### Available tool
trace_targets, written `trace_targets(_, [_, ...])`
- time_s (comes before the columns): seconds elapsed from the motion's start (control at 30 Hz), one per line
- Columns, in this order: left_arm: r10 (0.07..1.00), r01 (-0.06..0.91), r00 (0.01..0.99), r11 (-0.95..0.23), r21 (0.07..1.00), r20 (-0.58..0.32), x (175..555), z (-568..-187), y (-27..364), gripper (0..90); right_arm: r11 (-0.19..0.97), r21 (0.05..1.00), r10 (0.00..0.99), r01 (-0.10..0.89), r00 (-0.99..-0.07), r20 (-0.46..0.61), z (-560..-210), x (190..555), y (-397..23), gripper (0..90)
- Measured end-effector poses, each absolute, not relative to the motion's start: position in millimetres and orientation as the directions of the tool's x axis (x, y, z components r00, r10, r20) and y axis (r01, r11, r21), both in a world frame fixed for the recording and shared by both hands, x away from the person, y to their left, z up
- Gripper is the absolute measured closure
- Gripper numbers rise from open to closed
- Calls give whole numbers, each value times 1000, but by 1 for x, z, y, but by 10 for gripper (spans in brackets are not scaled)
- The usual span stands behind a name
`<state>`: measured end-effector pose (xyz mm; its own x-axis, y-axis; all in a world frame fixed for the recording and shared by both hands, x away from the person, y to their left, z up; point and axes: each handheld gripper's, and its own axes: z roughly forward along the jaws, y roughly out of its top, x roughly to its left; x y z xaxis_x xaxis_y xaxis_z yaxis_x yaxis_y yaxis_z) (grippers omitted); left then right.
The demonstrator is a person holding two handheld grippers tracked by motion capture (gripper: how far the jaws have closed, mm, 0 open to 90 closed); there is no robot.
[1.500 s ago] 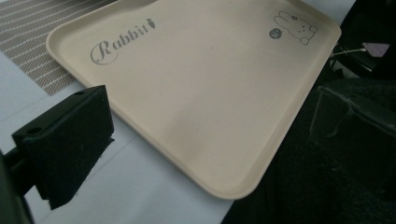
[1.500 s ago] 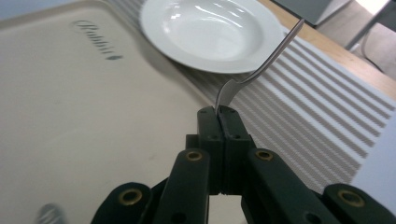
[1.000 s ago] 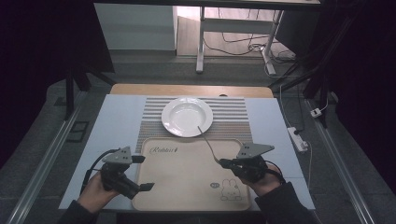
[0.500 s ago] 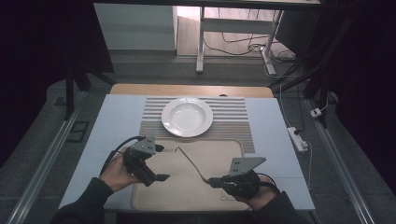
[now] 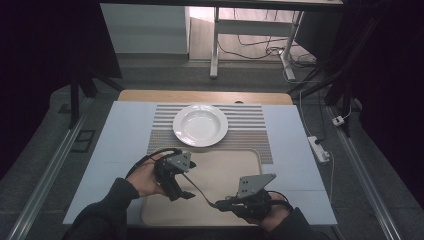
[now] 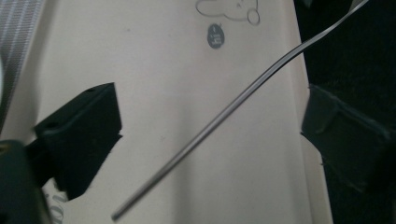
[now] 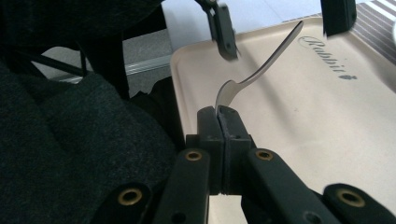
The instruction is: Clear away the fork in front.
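Note:
A thin metal utensil (image 5: 202, 191) hangs over the beige tray (image 5: 235, 167). My right gripper (image 5: 221, 204), near the tray's front edge, is shut on its head end (image 7: 261, 70), and that end is hidden between the pads (image 7: 219, 114). The long handle (image 6: 224, 116) reaches up and left into my left gripper (image 5: 191, 181). The left gripper's jaws have just been closing a little. They still stand wide, one on each side of the handle (image 6: 210, 135), and neither touches it. The right gripper view has the left gripper (image 7: 280, 23) ahead, astride the handle tip.
A white plate (image 5: 200, 125) sits on a striped mat (image 5: 257, 132) behind the tray. A pale blue cover (image 5: 120, 145) lies over the table top. A power strip (image 5: 318, 148) lies past the right edge. Both sleeves come in from the bottom.
My left gripper has come in from the left over the tray and now straddles the handle. My right gripper has drawn toward the front edge and to the left, carrying the utensil.

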<state>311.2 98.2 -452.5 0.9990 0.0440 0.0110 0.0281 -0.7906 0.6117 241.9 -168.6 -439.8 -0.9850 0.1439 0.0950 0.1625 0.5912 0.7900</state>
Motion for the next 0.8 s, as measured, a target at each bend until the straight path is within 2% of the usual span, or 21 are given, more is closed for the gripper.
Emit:
trace_targets(0.23, [-41,-55,998,-819,571,38,308,-454,94,369,596,786,115,163,-986,117,-440,242,-168,896])
trace_targets(0.3, [-65,-85,996,-826,558,54,305,-454,94,395,587,791,107,170,-985,132,-440,243,-169,896])
trace_targets(0.33, [-93,-112,994,-827,551,62,304,-453,93,489,583,795,98,170,-985,140,-440,243,-170,896])
trace_targets(0.4, [-121,-139,990,-828,544,67,303,-453,94,566,579,797,92,171,-985,145,-439,243,-170,896])
trace_targets(0.6, [-175,-191,981,-825,532,81,301,-453,96,714,590,791,66,163,-986,155,-440,243,-168,896])
trace_targets(0.7, [-240,-270,963,-813,516,124,297,-455,96,751,597,787,50,154,-987,156,-442,243,-168,895])
trace_targets(0.8, [-301,-323,945,-810,490,126,294,-458,94,788,605,783,24,146,-986,166,-444,244,-167,889])
